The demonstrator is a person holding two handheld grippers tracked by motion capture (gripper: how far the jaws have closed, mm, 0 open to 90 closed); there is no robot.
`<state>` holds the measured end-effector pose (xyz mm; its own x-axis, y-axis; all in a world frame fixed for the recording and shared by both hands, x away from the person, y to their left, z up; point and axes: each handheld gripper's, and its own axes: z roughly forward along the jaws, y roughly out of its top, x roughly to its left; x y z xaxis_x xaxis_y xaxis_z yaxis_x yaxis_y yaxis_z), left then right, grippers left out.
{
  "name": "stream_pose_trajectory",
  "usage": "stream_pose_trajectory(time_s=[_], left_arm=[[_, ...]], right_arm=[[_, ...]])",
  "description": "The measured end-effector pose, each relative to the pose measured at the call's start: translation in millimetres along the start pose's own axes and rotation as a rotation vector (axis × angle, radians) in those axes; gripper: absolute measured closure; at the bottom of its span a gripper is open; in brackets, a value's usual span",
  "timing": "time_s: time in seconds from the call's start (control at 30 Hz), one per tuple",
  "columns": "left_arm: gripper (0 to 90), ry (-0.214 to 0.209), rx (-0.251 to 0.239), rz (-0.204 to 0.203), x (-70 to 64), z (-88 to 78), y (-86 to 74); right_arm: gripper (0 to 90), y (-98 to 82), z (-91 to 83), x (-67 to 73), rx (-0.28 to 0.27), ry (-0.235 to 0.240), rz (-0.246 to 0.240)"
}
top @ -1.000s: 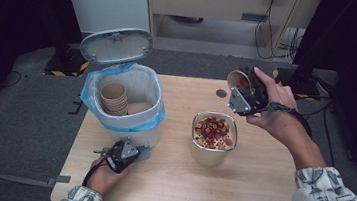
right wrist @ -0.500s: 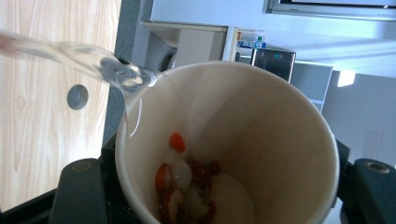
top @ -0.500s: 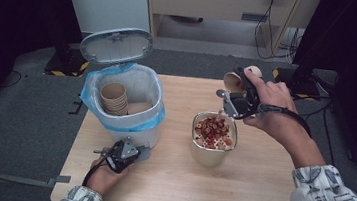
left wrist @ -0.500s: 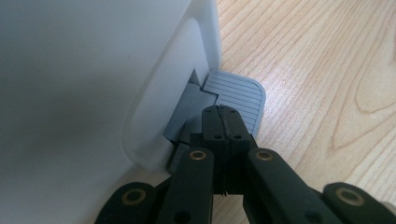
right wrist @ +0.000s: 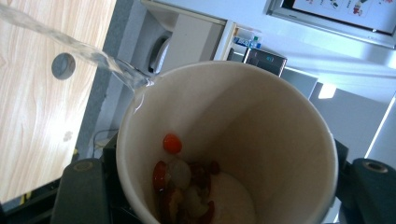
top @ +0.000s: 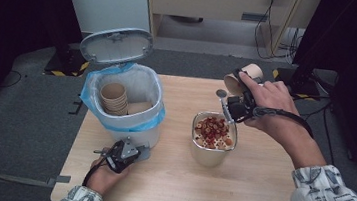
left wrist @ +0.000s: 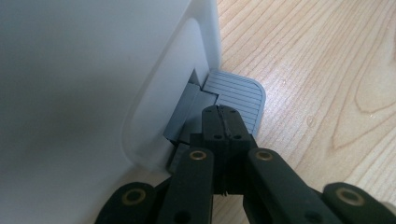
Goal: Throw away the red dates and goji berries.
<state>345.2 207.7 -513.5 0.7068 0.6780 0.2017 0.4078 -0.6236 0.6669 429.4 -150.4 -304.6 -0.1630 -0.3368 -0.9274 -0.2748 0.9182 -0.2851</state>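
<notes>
Looks like a lab or recording studio rather than anyone's home. The small wooden tabletop [top: 257, 189] sits on grey carpet [top: 22, 129] with black curtains [top: 20, 8] hanging on both sides (classic backdrop setup). Cables [top: 270, 19] trail along the floor by a plain wooden cabinet [top: 217, 4], and yellow-black hazard tape [top: 63, 73] marks the stand feet.

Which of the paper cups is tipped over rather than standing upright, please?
The paper cup in the right gripper, tilted above the metal container; the stacked cups stand upright in the bin.
</notes>
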Motion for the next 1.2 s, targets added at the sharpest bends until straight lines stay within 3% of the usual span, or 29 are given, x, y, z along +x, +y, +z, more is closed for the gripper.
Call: stream_pose_trajectory(time_s=[0.2,0.4,1.2], left_arm=[[89.7,0.000,0.000,0.000,0.1,0.0,0.0],[89.7,0.000,0.000,0.000,0.1,0.0,0.0],[89.6,0.000,0.000,0.001,-0.1,0.0,0.0]], right_arm=[[31.4,2.7,-0.1,2.7,0.005,-0.012,-0.062],[32.2,3.4,-0.4,4.4,0.007,-0.013,-0.076],[32.3,0.3,-3.9,4.5,0.000,-0.049,-0.042]])
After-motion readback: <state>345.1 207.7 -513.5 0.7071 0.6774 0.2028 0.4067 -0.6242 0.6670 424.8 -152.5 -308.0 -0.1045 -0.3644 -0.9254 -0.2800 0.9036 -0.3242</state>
